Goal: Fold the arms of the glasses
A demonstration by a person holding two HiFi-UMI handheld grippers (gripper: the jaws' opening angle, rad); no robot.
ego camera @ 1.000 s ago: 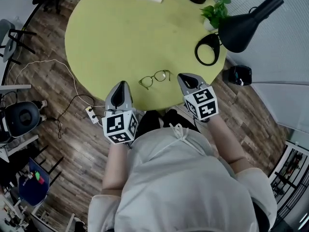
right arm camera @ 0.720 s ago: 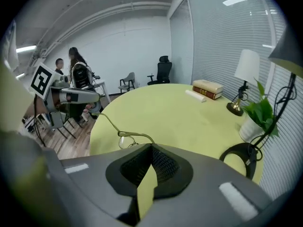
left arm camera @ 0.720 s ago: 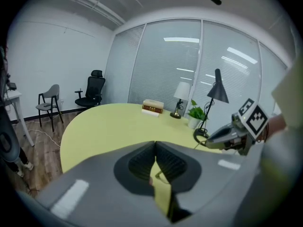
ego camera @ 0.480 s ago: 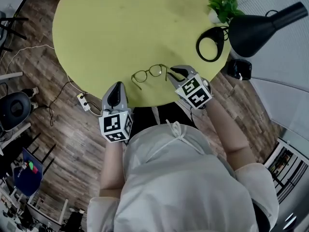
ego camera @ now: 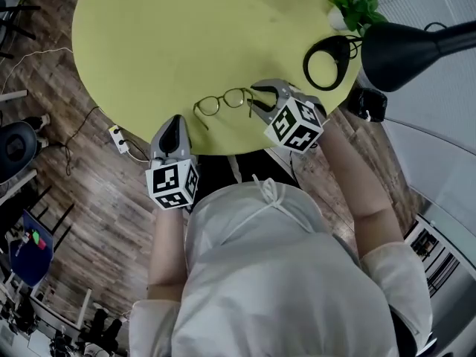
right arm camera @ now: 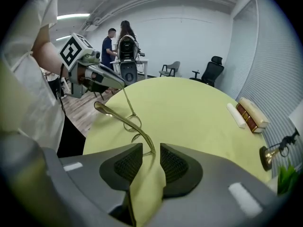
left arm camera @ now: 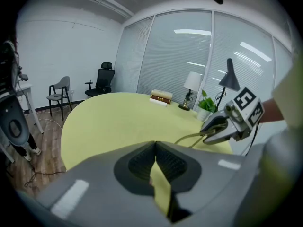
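Observation:
Thin-rimmed glasses (ego camera: 222, 101) lie on the round yellow-green table (ego camera: 186, 28) near its front edge, arms unfolded. My right gripper (ego camera: 254, 103) is at their right end, its jaws opening. In the right gripper view the glasses (right arm camera: 127, 120) stretch away from the gripper (right arm camera: 150, 149), and one arm's end lies in the gap between the pads without being pressed. My left gripper (ego camera: 175, 123) hovers at the table's edge, left of the frame and apart from it. Its jaws (left arm camera: 155, 144) meet with nothing between them. An arm of the glasses (left arm camera: 188, 138) shows beyond them.
A black desk lamp (ego camera: 405, 43) with a ring base (ego camera: 327, 56) and a potted plant (ego camera: 357, 2) stand at the table's right. Books (right arm camera: 252, 113) and a white roll (right arm camera: 235, 115) lie at the far side. A power strip (ego camera: 119, 140) lies on the wooden floor.
Both grippers have come down toward the table. The right one rolled, opened its jaws and moved up to the right end of the glasses.

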